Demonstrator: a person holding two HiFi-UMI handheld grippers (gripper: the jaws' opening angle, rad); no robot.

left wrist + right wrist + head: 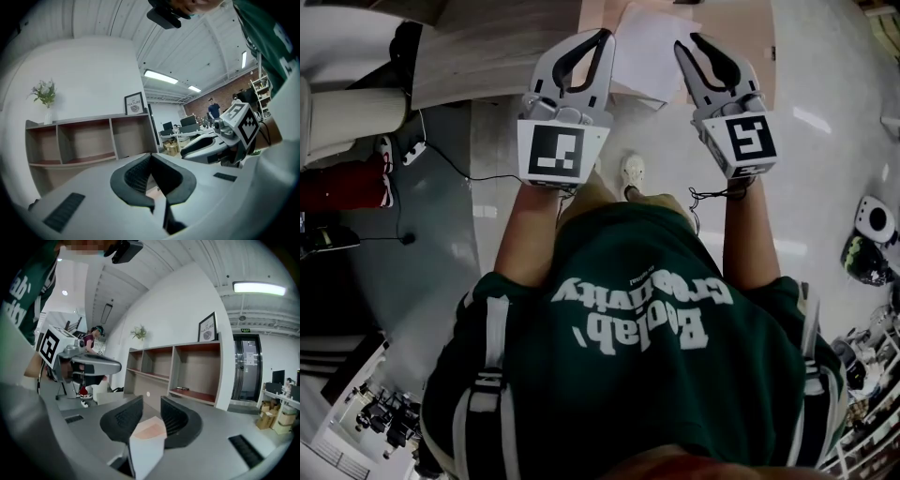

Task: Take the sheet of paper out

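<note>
The sheet of paper (649, 47) sits at the top centre of the head view, white against a pinkish surface (733, 26), in the gap between the two grippers. The right gripper (687, 42) reaches up along the sheet's right edge, with its inner jaw tip at that edge. In the right gripper view the right gripper (151, 401) is released: its jaws stand apart, and the sheet (146, 451) rises from the lower centre of the frame between their bases. The sheet's upper end is tinted pink, and no pad presses on it.

The left gripper (602, 37) points up beside the sheet's left edge. In its own view the left gripper (151, 158) has its jaw tips together. A pale pinkish sliver shows in the slot below them, too small to identify.
</note>
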